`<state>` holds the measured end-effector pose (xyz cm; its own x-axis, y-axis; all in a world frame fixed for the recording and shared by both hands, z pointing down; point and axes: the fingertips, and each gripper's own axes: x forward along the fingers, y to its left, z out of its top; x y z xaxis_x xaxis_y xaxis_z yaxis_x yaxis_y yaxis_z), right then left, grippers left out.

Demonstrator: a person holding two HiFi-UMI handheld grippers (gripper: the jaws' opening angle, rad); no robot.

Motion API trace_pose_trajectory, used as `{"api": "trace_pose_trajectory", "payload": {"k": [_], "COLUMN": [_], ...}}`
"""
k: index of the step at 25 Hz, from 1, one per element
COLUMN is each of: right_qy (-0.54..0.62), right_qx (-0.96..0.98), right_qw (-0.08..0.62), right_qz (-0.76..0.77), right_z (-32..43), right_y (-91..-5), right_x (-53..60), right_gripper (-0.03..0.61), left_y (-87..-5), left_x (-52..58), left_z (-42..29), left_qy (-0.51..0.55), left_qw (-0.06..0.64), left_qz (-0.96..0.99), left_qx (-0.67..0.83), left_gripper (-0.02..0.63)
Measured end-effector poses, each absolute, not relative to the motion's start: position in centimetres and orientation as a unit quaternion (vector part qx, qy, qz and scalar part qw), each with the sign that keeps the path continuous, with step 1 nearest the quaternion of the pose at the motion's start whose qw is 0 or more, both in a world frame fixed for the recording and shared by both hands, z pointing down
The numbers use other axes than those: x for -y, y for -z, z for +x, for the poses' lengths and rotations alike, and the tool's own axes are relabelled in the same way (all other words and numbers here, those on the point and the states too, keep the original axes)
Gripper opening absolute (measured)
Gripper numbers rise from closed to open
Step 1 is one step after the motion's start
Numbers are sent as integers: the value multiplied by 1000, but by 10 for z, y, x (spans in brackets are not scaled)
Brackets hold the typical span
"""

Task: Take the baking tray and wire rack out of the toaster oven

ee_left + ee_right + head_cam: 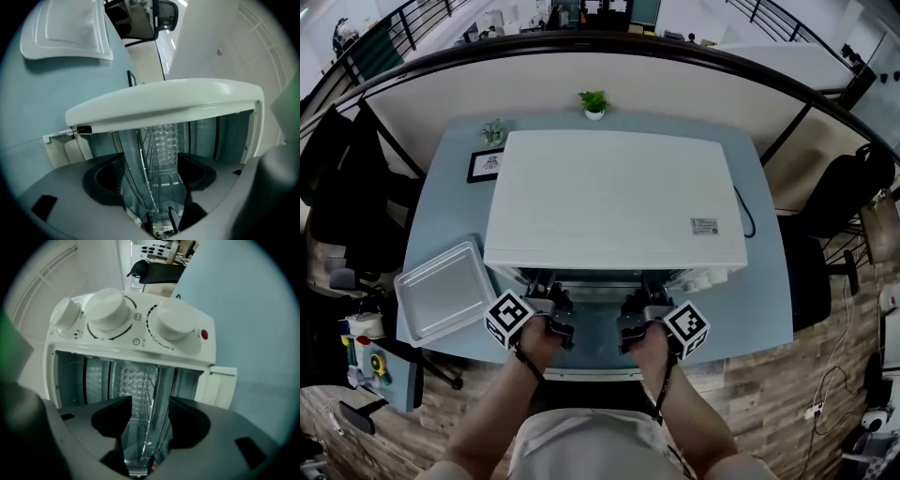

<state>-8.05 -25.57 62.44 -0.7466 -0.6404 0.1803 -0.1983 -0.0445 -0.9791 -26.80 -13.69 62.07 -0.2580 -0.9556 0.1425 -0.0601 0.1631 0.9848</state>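
The white toaster oven point(614, 202) stands on the blue-grey table with its door point(595, 342) folded down towards me. The wire rack point(146, 183) point(149, 404) sits inside the oven cavity. My left gripper point(555, 298) point(151, 171) and right gripper point(636, 302) point(150, 418) are both at the oven mouth, rolled on their sides. Each has the rack's front edge in the gap between its jaws. The pads stand clear of the wire, so both are open. The white baking tray point(445, 291) point(65, 28) lies on the table, left of the oven.
Three white knobs point(108, 308) line the oven's right side. A framed picture point(486, 164) and two small plants point(593, 103) point(493, 131) stand behind the oven. A black cable point(745, 211) runs at its right. An office chair point(342, 197) is left of the table.
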Motion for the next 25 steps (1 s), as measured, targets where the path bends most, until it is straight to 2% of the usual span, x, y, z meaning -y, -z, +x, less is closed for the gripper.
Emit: {"api": "trace_pose_trajectory", "payload": {"k": [8, 11, 15, 18, 21, 23, 25], "right_qy": [649, 645, 643, 637, 631, 629, 633], "right_qx": [-668, -673, -675, -681, -690, -693, -689], "right_qw": [189, 199, 207, 202, 209, 208, 203], "right_qz": [-311, -303, -299, -300, -285, -286, -289], "right_z": [-88, -91, -91, -91, -95, -94, -92], "right_y": [-638, -640, -642, -641, -634, -628, -626], "right_x": [268, 271, 274, 275, 276, 276, 274], "right_gripper": [210, 189, 145, 119, 66, 12, 11], "left_y": [-639, -639, -643, -640, -635, -632, -631], "left_x": [150, 157, 158, 157, 157, 158, 156], "left_z": [-276, -276, -277, -278, -279, -278, -275], "left_qy": [512, 516, 529, 532, 533, 538, 535], "left_qw": [430, 425, 426, 418, 413, 417, 423], "left_qz": [417, 425, 415, 426, 434, 431, 429], "left_qx": [616, 610, 606, 600, 598, 593, 593], "left_gripper": [253, 242, 110, 88, 18, 9, 8]}}
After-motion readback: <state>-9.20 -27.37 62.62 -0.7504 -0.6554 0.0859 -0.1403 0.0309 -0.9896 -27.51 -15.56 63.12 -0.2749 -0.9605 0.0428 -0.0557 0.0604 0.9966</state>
